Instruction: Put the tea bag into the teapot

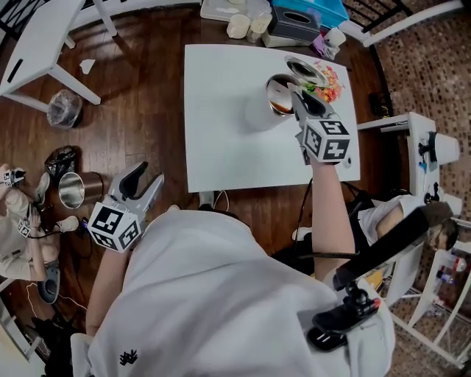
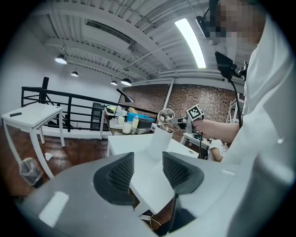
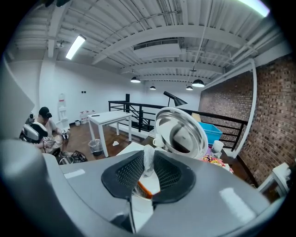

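A tall white teapot stands on the white table, its shiny hinged lid swung open. My right gripper hovers right over the pot's mouth. It is shut on a tea bag, white paper pinched between the pads, with an orange piece hanging below. The open lid fills the right gripper view just ahead of the jaws. My left gripper hangs off the table's near left corner, open and empty. From there the teapot and right gripper show farther off.
A colourful packet lies beside the teapot. Cups and a blue box crowd the far table. On the floor at left are a steel bin, a bagged bin and a seated person. Another white table stands far left.
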The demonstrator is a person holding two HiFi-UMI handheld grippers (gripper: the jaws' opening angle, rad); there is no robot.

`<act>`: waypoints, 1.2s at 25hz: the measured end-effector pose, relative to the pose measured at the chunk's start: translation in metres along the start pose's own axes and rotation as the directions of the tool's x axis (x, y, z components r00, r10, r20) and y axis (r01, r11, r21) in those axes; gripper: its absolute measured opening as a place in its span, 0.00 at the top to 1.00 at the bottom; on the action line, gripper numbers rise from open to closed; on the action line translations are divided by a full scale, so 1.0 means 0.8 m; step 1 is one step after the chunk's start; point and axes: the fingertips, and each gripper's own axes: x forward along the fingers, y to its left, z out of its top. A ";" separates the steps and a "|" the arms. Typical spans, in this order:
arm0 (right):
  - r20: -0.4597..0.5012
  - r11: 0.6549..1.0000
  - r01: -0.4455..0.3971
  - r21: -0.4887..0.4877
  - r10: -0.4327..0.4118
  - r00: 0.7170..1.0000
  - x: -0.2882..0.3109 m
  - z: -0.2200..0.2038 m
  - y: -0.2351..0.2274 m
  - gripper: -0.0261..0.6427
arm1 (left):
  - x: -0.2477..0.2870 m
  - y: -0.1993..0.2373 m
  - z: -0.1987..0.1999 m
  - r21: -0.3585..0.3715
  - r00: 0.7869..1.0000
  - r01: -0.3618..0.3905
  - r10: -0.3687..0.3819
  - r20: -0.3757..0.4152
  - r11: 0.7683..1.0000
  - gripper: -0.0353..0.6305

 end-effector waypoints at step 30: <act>0.023 1.000 0.011 0.013 -0.011 1.000 -0.008 -0.001 0.012 0.77 | -0.002 0.004 0.000 0.016 1.000 0.019 -0.019 0.001 1.000 0.66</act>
